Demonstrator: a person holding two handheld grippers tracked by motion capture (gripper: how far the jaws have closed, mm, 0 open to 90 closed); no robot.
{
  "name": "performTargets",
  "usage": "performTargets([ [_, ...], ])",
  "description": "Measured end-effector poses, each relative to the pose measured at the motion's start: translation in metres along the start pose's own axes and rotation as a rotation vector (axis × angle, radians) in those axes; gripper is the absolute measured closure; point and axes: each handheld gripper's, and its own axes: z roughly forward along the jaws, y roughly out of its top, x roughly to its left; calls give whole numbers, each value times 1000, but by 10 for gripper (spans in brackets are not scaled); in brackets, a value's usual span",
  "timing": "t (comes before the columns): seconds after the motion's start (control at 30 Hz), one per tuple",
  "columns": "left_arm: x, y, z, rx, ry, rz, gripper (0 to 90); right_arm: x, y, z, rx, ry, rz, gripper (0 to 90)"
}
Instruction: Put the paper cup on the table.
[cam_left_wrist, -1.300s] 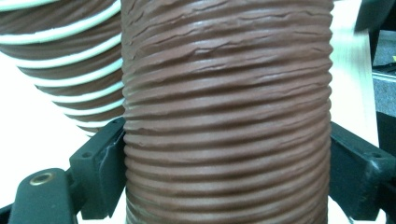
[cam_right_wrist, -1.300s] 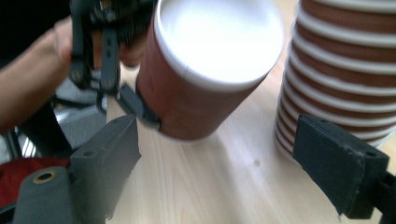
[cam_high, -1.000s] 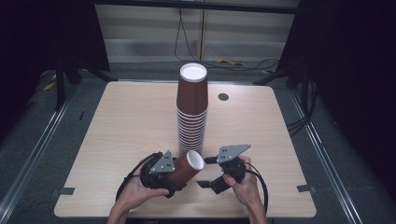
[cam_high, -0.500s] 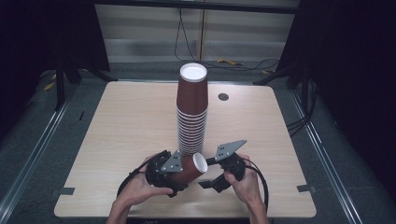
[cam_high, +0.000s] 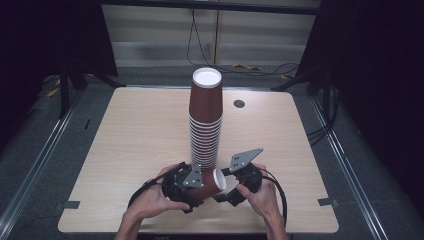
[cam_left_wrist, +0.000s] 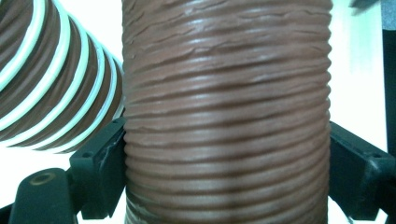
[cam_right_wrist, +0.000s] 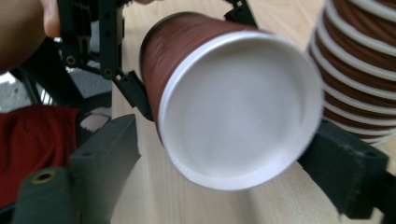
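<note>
A brown ribbed paper cup (cam_high: 209, 183) lies sideways above the table's near edge, and my left gripper (cam_high: 200, 186) is shut on its body. In the left gripper view the cup (cam_left_wrist: 224, 116) stands between both black jaws, which press its sides. Its white end (cam_right_wrist: 238, 107) faces my right gripper (cam_right_wrist: 224, 168), whose jaws stand open on either side of that end, with a gap at the left jaw. In the high view the right gripper (cam_high: 231, 191) sits just right of the cup. A tall stack of upturned brown cups (cam_high: 205, 125) rises right behind both grippers.
The wooden table (cam_high: 135, 130) has a small dark round inset (cam_high: 239, 103) near its far edge. Cables trail from both grippers toward the near edge. The stack (cam_right_wrist: 359, 65) stands close beside the held cup.
The left hand has carried the cup a little to the right, toward the right gripper. The right gripper has stayed in place.
</note>
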Motion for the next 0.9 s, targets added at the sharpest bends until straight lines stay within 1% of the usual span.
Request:
performTargets([
  [0.03, -1, 0, 0, 6, -1, 10, 136, 0, 1, 1, 11, -7, -8, 146],
  [0.07, 0, 1, 0, 26, -7, 28, 135, 0, 2, 1, 15, -7, -6, 149],
  [0.13, -1, 3, 0, 35, 1, 30, 136, 0, 3, 2, 31, 3, -12, 162],
  [0.17, -1, 3, 0, 28, -5, 28, 136, 0, 4, 3, 42, -11, -11, 179],
  [0.2, -1, 4, 0, 28, -14, 34, 136, 0, 4, 3, 49, -13, -12, 181],
  [0.27, -4, 6, 0, 43, -15, 44, 136, -2, 7, 4, 61, 21, -22, 176],
  [0.3, -5, 6, 1, 41, -15, 35, 136, -1, 8, 4, 70, 22, -23, 173],
  [0.33, -6, 6, 1, 44, -21, 40, 136, -1, 10, 4, 74, 23, -27, 178],
  [0.37, -6, 6, 2, 49, -26, 49, 136, -1, 11, 4, 74, 34, -36, 180],
  [0.4, -6, 5, 2, 50, -25, 42, 136, -1, 12, 3, 79, 30, -35, 178],
  [0.47, -5, 5, 2, 66, -29, 63, 136, -2, 13, 3, 93, 35, -43, 178],
  [0.5, -7, 5, 3, 56, -30, 47, 136, -1, 14, 4, 99, 36, -41, 178],
  [0.53, -6, 6, 2, 64, -24, 60, 136, -1, 15, 4, 103, 46, -45, 179],
  [0.57, -5, 6, 2, 65, -30, 66, 136, -1, 15, 5, 116, 48, -44, 183],
  [0.6, -5, 6, 2, 65, -30, 66, 133, -1, 15, 5, 116, 48, -44, 183],
  [0.63, -5, 7, 3, 55, -31, 47, 133, -2, 15, 6, 114, 50, -39, 184],
  [0.67, -6, 7, 3, 68, -30, 50, 133, -3, 16, 7, 122, 55, -48, 188],
  [0.73, -5, 9, 3, 80, -31, 73, 133, -3, 17, 8, 112, 60, -48, 189],
  [0.83, -6, 13, 3, 76, -34, 83, 132, -3, 19, 13, 144, 74, -51, 176],
  [0.87, -7, 15, 3, 82, -32, 95, 132, -3, 20, 13, 156, 80, -53, 172],
  [0.9, -7, 15, 3, 87, -31, 97, 132, -3, 20, 14, 151, 85, -64, 191],
])
